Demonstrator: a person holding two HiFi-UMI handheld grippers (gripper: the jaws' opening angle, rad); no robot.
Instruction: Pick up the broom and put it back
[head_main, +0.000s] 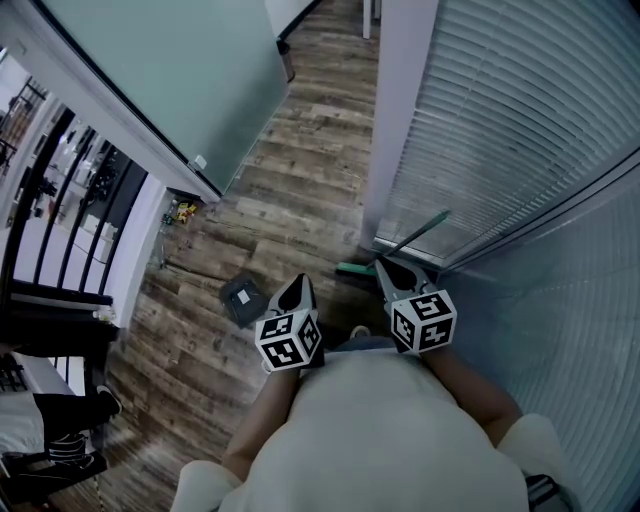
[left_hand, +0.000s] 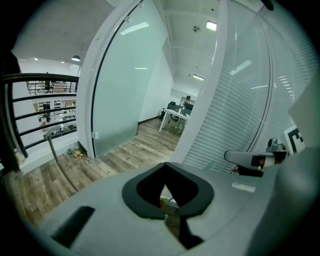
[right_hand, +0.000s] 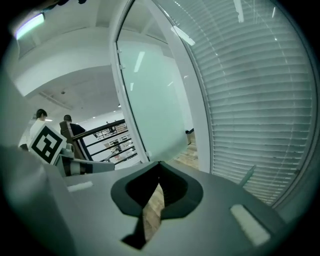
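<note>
Holding nothing, closed fingers (head_main: 298, 293) of left gripper (head_main: 302, 284) and right gripper (head_main: 384, 265) hover near the leaning broom (head_main: 415, 235).

**Ana:** Can you see the whole broom (head_main: 417, 237)?

**Ben:** No; right of the middle in the head view, the right gripper (head_main: 388, 270) covers the low end of its stick.

**Ana:** What are the little yellow bits (head_main: 183, 212) on the floor (head_main: 290, 150), at the left?

**Ben:** Too small to tell; the dark square thing (head_main: 240, 299) near the middle is unclear too.

**Ana:** And at the bottom?

**Ben:** The person's body (head_main: 380, 430) hides the floor there; the picture's edge cuts it off; the far people (right_hand: 74, 129), left in the right gripper view, are tiny.
</note>
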